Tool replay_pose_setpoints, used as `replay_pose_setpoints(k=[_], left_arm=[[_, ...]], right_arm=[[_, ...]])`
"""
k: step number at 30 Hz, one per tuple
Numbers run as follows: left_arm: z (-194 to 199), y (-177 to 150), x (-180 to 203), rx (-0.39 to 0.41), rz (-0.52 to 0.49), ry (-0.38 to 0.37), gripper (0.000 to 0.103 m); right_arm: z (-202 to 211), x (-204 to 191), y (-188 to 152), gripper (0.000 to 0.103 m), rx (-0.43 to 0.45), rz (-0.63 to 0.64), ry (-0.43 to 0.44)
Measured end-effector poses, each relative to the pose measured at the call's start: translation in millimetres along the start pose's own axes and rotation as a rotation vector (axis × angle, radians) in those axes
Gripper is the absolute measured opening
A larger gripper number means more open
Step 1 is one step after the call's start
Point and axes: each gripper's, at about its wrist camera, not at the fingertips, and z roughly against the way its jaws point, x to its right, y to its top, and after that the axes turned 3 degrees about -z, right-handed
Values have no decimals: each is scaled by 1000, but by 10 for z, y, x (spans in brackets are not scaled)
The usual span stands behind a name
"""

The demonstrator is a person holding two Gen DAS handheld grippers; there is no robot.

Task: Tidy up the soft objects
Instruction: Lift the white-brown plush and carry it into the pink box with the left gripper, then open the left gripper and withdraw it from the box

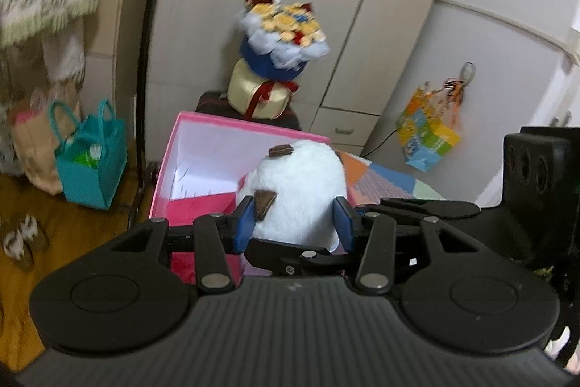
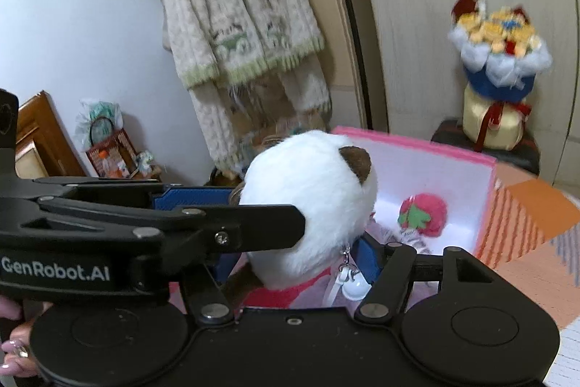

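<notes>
Plush toy [image 1: 301,191] — white and fuzzy, with brown ears — sits pinched between the blue pads of your left gripper [image 1: 295,222], held above the near edge of the pink box [image 1: 203,147]. Both pads press into its fur, one on each side. From your right wrist you see the same toy in front of the right gripper [image 2: 301,260]; its right blue finger [image 2: 369,256] stands just beside the toy's lower part, but the left gripper's body hides the other finger, so you cannot tell whether the pads press on it. A small white charm [image 2: 353,281] dangles from the toy. Inside the box, against its white lining, lies a red strawberry plush [image 2: 424,214] with a green leaf. Beyond the box a bouquet [image 1: 282,35] stands before the wardrobe [image 1: 348,24].
</notes>
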Motion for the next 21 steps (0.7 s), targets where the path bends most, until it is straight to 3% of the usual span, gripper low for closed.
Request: replay_pose_setpoints(k=[7, 10, 14, 21], left_arm=[[-311, -28, -242, -39, 90, 45, 45], [-384, -60, -217, -38, 63, 103, 46], [-452, -87, -212, -72, 68, 55, 46], [-155, -190, -125, -20, 10, 86, 48]], right_arm=[[-374, 209, 91, 75, -106, -27, -11], [-372, 210, 68, 75, -93, 3, -63], [-312, 147, -7, 75, -67, 76, -90], [23, 118, -197, 75, 4, 100, -91]])
